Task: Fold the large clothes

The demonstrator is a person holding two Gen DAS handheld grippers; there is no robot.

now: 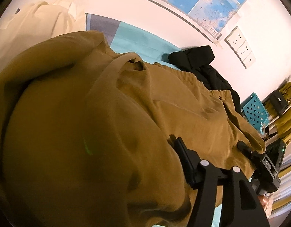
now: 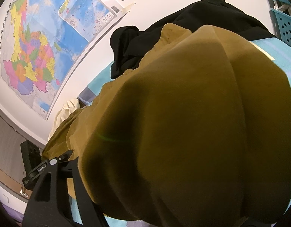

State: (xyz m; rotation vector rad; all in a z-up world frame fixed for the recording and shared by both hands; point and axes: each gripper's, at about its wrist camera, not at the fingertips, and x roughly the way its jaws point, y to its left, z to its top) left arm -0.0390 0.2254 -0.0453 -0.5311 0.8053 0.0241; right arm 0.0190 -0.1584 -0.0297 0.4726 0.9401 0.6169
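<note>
A large mustard-brown garment [image 1: 88, 113] lies spread over a turquoise bed sheet [image 1: 138, 37] and fills most of both views [image 2: 183, 123]. In the left wrist view my left gripper [image 1: 185, 162] has one black finger [image 1: 183, 155] showing; brown cloth drapes over the other side, so it appears shut on a fold of the garment. In the right wrist view my right gripper [image 2: 73, 170] shows one black finger [image 2: 51, 166]; the cloth bulges over the rest, so it appears shut on the garment. The other gripper's body [image 1: 268, 162] shows at the garment's far edge.
A black garment [image 1: 202, 64] lies at the wall side of the bed [image 2: 164, 28]. A cream garment [image 1: 41, 22] lies at the other end. Maps [image 2: 32, 47] and wall sockets [image 1: 240, 47] are on the white wall. A turquoise perforated basket [image 1: 255, 111] stands beside the bed.
</note>
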